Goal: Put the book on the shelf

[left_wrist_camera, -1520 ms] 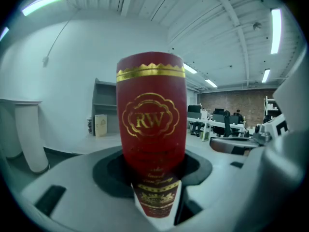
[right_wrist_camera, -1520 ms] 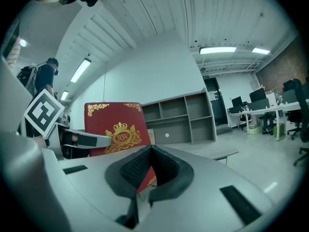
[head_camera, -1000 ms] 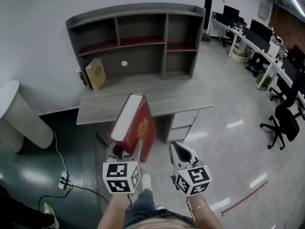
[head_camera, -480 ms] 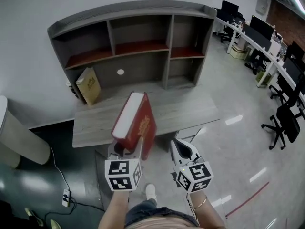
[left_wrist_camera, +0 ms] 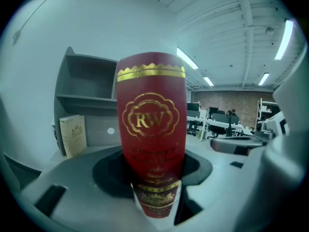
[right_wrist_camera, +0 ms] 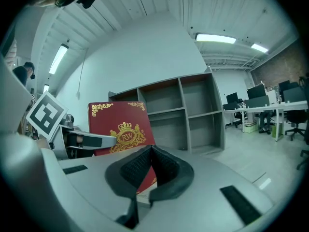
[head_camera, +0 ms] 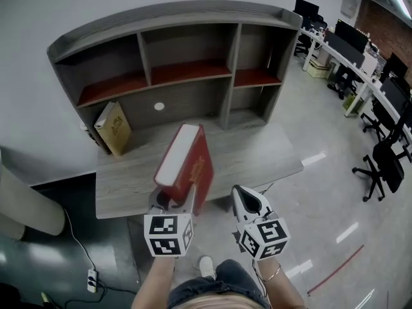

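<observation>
A thick red book (head_camera: pixel 187 166) with gold print stands upright over the desk's front edge, my left gripper (head_camera: pixel 172 201) shut on its lower end. In the left gripper view the book's spine (left_wrist_camera: pixel 152 129) fills the middle, rising from between the jaws of the left gripper (left_wrist_camera: pixel 154 197). My right gripper (head_camera: pixel 248 201) hangs just right of the book, apart from it. Its jaws are shut with nothing between them, as the right gripper view shows for the right gripper (right_wrist_camera: pixel 148 151); behind it is the book's cover (right_wrist_camera: pixel 120 127). The grey shelf unit (head_camera: pixel 187 73) stands on the desk (head_camera: pixel 257 153) ahead.
A tan book (head_camera: pixel 112 127) leans in the shelf's lower left bay. The other bays, with red boards, hold nothing. Office desks and black chairs (head_camera: pixel 386 159) stand at the right. A white round column (head_camera: pixel 26 205) and a floor cable (head_camera: pixel 84 256) lie at the left.
The desk and shelf have come nearer and lower in the head view. The red book stays in the left gripper's grip, and the right gripper keeps beside it.
</observation>
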A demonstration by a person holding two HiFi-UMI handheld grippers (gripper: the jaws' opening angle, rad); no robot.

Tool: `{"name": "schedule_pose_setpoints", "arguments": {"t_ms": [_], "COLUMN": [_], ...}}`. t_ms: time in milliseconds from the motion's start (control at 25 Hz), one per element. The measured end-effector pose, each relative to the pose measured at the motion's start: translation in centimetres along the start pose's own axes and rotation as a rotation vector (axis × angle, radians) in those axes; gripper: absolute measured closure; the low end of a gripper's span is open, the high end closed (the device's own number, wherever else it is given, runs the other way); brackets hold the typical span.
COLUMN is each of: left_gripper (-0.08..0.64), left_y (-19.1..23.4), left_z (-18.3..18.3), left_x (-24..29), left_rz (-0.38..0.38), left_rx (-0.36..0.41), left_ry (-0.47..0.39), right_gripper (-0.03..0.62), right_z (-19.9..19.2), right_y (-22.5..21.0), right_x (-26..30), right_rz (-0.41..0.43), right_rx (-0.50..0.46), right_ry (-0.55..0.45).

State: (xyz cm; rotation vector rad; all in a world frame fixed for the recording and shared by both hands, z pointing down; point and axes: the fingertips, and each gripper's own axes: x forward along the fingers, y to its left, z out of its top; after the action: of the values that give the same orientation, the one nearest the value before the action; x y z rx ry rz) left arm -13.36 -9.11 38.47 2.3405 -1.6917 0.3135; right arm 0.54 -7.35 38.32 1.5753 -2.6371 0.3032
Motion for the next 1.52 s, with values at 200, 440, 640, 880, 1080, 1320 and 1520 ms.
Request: {"name": "schedule_pose_setpoints", "arguments": {"t_ms": [200, 440, 640, 880, 1080, 1320, 1520], "left_gripper": [0.328, 0.328, 0.328, 0.328, 0.328, 0.328, 0.328], "left_y": [0.6, 1.7, 2.8, 3.4, 3.7, 4.0, 4.2], "left_z": [0.4, 0.9, 1.1, 1.3, 1.8, 2.0, 2.2], "left_x": [2.1, 5.1, 8.2, 12.3, 15.7, 19.7, 22.7], "left_rz": [-0.005, 0.015, 0.035, 0.047, 0.049, 0.055, 0.058], "left_rx": [0.004, 0.005, 0.011, 0.009, 0.012, 0.015, 0.018], "left_ry": [0.0, 0.001, 0.016, 0.033, 0.043, 0.058, 0.071], "right_gripper": [0.583, 0.583, 0.583, 0.583, 0.583, 0.583, 0.583], "right_z": [0.1, 0.4, 0.6, 0.6, 0.8, 0.9, 0.7], "right_y": [-0.9, -2.3, -3.7, -6.4, -8.5, -10.6, -12.1], "right_x": [1.8, 4.2, 6.5, 9.4, 12.3, 15.4, 17.2], "right_rz": [-0.01, -0.013, -0.005, -0.006, -0.002, 0.006, 0.008], "right_rx": [-0.004, 0.0, 0.007, 0.011, 0.011, 0.008, 0.012], "right_ry": [0.013, 0.017, 0.024, 0.043, 0.058, 0.077, 0.094]}}
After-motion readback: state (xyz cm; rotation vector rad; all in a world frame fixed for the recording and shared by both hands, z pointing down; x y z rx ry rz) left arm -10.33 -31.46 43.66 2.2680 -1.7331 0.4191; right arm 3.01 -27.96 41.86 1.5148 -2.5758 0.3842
